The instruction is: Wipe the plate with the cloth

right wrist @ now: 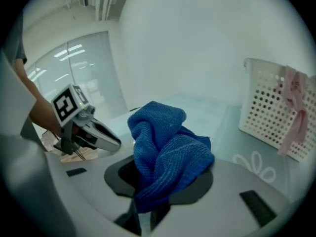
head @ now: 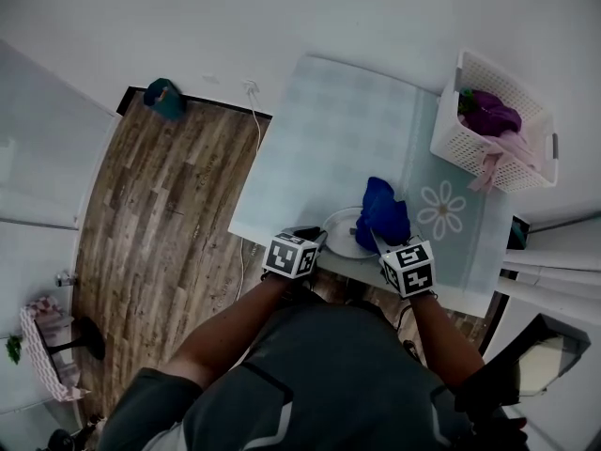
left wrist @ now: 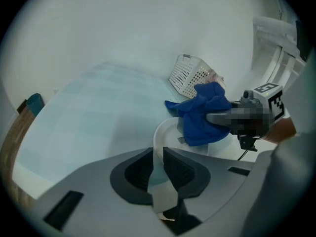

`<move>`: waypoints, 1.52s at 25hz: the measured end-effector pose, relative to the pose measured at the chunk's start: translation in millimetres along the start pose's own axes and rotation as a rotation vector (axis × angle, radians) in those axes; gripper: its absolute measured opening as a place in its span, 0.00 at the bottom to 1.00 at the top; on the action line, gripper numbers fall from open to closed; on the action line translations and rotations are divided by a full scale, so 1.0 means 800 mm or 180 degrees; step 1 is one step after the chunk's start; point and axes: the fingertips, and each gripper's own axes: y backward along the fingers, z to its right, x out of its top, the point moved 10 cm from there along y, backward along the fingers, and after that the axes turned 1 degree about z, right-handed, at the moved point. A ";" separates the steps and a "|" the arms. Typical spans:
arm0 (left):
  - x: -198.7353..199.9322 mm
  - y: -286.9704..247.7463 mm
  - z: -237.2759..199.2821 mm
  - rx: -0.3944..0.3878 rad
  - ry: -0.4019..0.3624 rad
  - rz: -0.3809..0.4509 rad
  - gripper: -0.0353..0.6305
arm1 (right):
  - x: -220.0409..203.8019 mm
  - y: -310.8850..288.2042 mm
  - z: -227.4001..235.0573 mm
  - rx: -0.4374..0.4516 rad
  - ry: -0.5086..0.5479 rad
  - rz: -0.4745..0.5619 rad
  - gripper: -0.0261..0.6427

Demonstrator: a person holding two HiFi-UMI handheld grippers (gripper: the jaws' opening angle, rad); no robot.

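Left gripper (left wrist: 157, 168) has its jaws pinched on the near rim of the white plate (left wrist: 167, 132), which sits at the near edge of the table (head: 319, 120), just in front of the person. A thin rim hold like that looks weak. Firm downward wiping pressure could lever the plate out of the jaws, or push it over the table edge it lies so close to. Whether the plate rests flat or is raised slightly cannot be told.

On the plate's right side lies the blue cloth (right wrist: 165, 154), bunched up and touching the dish. The right gripper (right wrist: 148, 206) is clamped on its lower folds. Most of the cloth stands loose above the jaws, so a hard rub could drag it free, or bring the bare jaws against the plate.

Further right are a printed daisy (head: 441, 210) on the table cover and a white basket (head: 449, 139) holding purple and pink fabric, both well clear.

No brand, label or readable writing shows, only the square markers on the gripper cubes.
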 end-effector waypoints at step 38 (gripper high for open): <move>0.002 0.001 -0.005 -0.0111 -0.0295 -0.0105 0.16 | 0.002 -0.046 -0.117 0.0777 0.0159 -0.0236 0.23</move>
